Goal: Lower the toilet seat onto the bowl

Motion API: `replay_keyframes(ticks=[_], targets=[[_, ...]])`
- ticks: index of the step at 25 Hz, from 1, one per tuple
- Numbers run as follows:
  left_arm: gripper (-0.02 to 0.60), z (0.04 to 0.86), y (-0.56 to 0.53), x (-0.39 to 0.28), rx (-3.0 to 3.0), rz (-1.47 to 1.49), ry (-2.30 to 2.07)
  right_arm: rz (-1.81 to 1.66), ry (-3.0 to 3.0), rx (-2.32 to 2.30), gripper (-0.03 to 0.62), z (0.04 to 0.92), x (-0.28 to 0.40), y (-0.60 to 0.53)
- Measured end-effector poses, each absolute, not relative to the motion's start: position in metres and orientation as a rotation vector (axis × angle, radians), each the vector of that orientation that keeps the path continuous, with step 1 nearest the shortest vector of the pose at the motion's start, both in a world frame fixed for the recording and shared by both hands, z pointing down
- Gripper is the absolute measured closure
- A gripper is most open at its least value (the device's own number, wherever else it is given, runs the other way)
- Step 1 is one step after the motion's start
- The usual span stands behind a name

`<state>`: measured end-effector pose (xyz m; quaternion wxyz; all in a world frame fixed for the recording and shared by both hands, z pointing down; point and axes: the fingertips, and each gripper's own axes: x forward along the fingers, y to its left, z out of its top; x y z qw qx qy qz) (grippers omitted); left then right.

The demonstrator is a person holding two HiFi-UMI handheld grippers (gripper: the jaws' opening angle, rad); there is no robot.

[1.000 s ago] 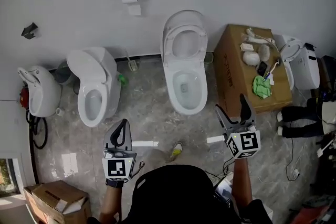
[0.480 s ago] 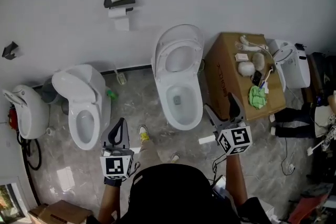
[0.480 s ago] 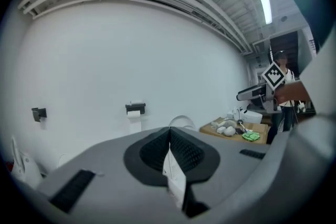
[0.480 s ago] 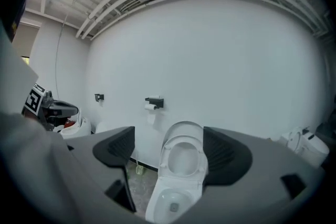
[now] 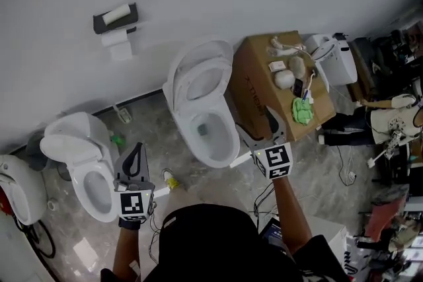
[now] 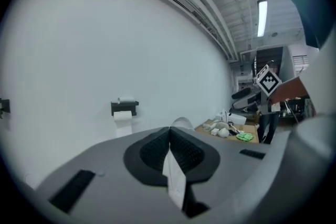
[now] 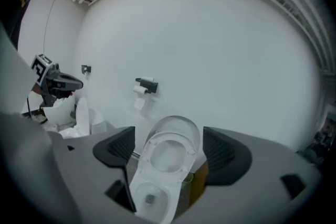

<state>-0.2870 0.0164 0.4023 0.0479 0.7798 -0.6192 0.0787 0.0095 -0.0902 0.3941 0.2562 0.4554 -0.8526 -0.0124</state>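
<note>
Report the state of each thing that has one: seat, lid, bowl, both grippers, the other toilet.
Seat: raised, leaning on the lid, not on the bowl.
Lid: up against the wall.
Bowl: uncovered.
Left gripper: shut, empty.
Right gripper: open, empty, short of the seat.
Other toilet: lid up.

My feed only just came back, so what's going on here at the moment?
A person with a gripper in each hand stands facing the middle toilet. Its seat is up, leaning back toward the wall, and has not been lowered onto the bowl. The right gripper is open and empty, held short of the toilet and pointed at it. The left gripper is shut on nothing, held off to the side. Neither touches the toilet.
</note>
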Motion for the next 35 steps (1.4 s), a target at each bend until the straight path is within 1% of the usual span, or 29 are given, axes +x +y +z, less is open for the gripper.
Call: replay_keyframes(ticks=[2,6,12,17,20,25,26,29,33,35], targets=[[0.569,0.404,0.001,-0.278,2.405,0.205,-1.843,-0.077,-2.265,1.206,0.187,0.406,0.008,-0.108],[0.569,0.415,-0.019,-0.261,2.430,0.267,-1.768,-0.176,-2.181,1.088,0.187,0.439,0.004,-0.155],[0.569,0.402,-0.037,-0.232,2.411,0.199,-1.796,-0.284,-2.086,0.919,0.189,0.488,0.001,-0.230],[0.569,0.409,-0.039,-0.221,2.377,0.213,-1.776,-0.313,-2.029,0.825,0.189,0.520,-0.014,-0.277],[0.569,0.411,-0.040,-0.216,2.370,0.225,-1.776,-0.326,-1.998,0.777,0.217,0.540,-0.027,-0.302],[0.569,0.409,-0.035,-0.211,2.356,0.237,-1.790,-0.350,-1.915,0.678,0.220,0.578,-0.042,-0.328],[0.569,0.409,-0.033,-0.211,2.349,0.243,-1.796,-0.359,-1.898,0.664,0.228,0.584,-0.043,-0.332],[0.569,0.409,-0.031,-0.214,2.328,0.267,-1.821,-0.380,-1.856,0.632,0.279,0.603,-0.046,-0.343],[0.569,0.410,-0.024,-0.221,2.265,0.271,-1.864,-0.393,-1.804,0.588,0.281,0.623,-0.050,-0.355],[0.569,0.413,-0.019,-0.225,2.237,0.286,-1.881,-0.404,-1.791,0.571,0.296,0.630,-0.056,-0.361]])
